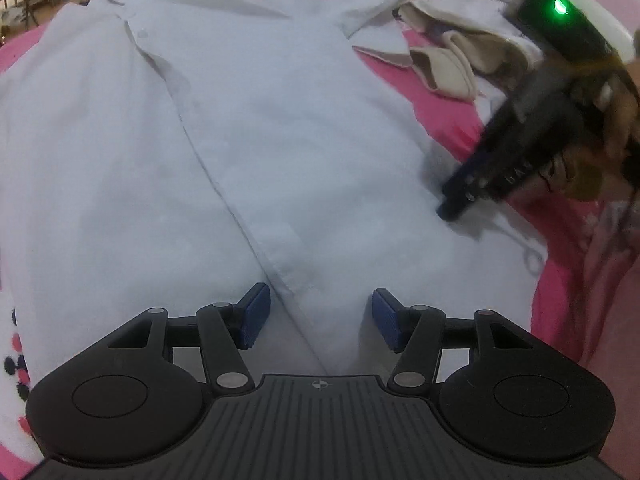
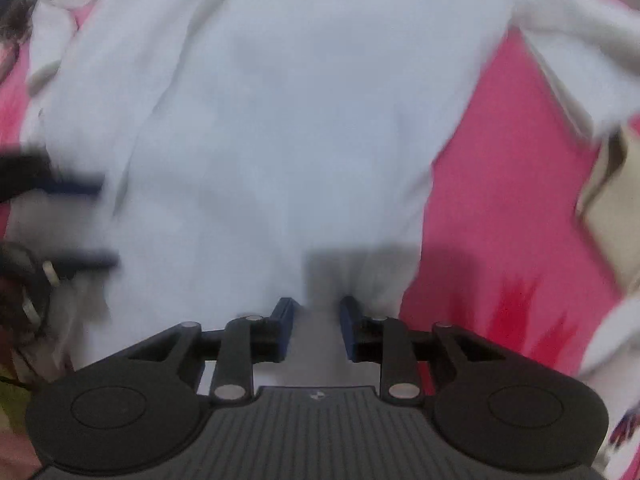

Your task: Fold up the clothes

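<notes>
The white shirt (image 1: 248, 128) is spread flat, front up, on the pink bed cover (image 1: 448, 116), with its collar at the far end and its button strip running down the middle. Going from left to right, the left gripper (image 1: 320, 318) is seen first: its blue pads (image 1: 254, 316) are spread wide apart, nothing is held between them, and the button strip near the bottom edge of the shirt lies right under the gap. If this gripper is closed here, only the top flap of the open front could be caught, and the shirt could be pulled open and not folded. Further right, the right gripper (image 2: 316, 328) is placed at the side edge of the shirt, close to where white cloth meets pink cover. Its pads (image 2: 282, 326) are partly spread, and white cloth is seen in the gap between them, but it cannot be told whether the cloth is being pinched yet. If the pinch is made too low, the pink cover could be grabbed along with the shirt. If it is made too lightly, the thin cloth could slip out when lifted, and the fold would come out crooked. A short sleeve (image 2: 572, 52) sticks out to the right and could be left hanging outside the fold. A pile of cream clothes (image 1: 448, 60) lies just past that sleeve and could be dragged if the sleeve is swept wide.
</notes>
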`<state>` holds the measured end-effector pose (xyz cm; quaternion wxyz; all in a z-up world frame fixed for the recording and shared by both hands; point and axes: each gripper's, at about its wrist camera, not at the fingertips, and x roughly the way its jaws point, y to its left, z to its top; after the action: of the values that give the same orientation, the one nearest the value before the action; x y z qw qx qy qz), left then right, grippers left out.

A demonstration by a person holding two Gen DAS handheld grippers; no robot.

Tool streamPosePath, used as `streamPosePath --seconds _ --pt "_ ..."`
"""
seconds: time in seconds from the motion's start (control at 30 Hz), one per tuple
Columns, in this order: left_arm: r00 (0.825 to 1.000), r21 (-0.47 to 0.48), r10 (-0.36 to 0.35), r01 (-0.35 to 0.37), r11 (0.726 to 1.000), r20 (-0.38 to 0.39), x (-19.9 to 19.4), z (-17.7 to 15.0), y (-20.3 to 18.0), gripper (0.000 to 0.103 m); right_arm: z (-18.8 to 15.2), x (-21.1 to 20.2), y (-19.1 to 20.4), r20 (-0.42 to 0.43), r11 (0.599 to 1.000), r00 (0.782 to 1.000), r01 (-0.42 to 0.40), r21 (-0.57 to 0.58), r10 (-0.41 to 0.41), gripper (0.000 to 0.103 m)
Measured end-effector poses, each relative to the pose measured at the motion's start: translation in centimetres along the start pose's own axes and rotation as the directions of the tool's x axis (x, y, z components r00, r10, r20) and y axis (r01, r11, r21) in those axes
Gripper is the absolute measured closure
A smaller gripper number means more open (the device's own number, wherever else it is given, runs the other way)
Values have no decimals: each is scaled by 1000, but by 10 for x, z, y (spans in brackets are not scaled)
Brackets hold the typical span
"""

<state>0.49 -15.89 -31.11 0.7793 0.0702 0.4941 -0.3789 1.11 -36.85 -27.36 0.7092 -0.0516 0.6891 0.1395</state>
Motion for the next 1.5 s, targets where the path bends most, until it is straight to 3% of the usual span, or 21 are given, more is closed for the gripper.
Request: streamPosePath --seconds 0.1,0.2,0.27,0.4,0.53,0.6,0.7,0.9,1.03,1.17,1.33,1.5 --pt "1000 -38 -17 17 999 -2 -1 2 5 46 18 -15 5 -88 991 995 25 -130 -36 75" --pt "1000 -53 -22 22 998 -6 0 3 7 46 53 -51 -2 63 985 998 28 -173 -18 75" --pt "1000 -53 -19 19 998 -10 -2 2 5 46 82 -64 -13 161 984 986 62 -167 -34 75" --pt "1000 -59 -17 16 998 -19 -5 -1 5 46 129 -55 -37 337 992 941 81 -96 -44 75" --pt "999 -72 -24 22 997 -21 -6 -2 8 46 186 -24 -75 454 999 890 23 32 -35 75" --pt "999 -68 -25 24 997 -23 -5 -2 8 45 213 1 -97 485 991 874 -37 129 -31 76" --pt "999 -57 -25 24 998 -26 -3 -2 7 43 228 6 -137 571 947 821 -205 246 29 78" --pt "1000 -19 -16 16 1000 -25 -1 -3 1 39 216 -27 -185 669 800 738 -450 397 83 72" --pt "1000 -21 -19 19 1000 -22 -1 -5 3 39 202 -57 -197 645 824 762 -395 406 48 70" --pt "1000 -27 -4 3 1000 -24 -2 0 2 39 184 -107 -187 623 905 782 -266 331 2 64" --pt "995 -107 65 -56 993 75 -38 13 21 39 171 -143 -146 624 977 781 -152 151 26 33" --pt "963 -258 233 -192 947 138 -89 17 66 39 165 -130 -72 592 992 795 -106 -74 129 17"
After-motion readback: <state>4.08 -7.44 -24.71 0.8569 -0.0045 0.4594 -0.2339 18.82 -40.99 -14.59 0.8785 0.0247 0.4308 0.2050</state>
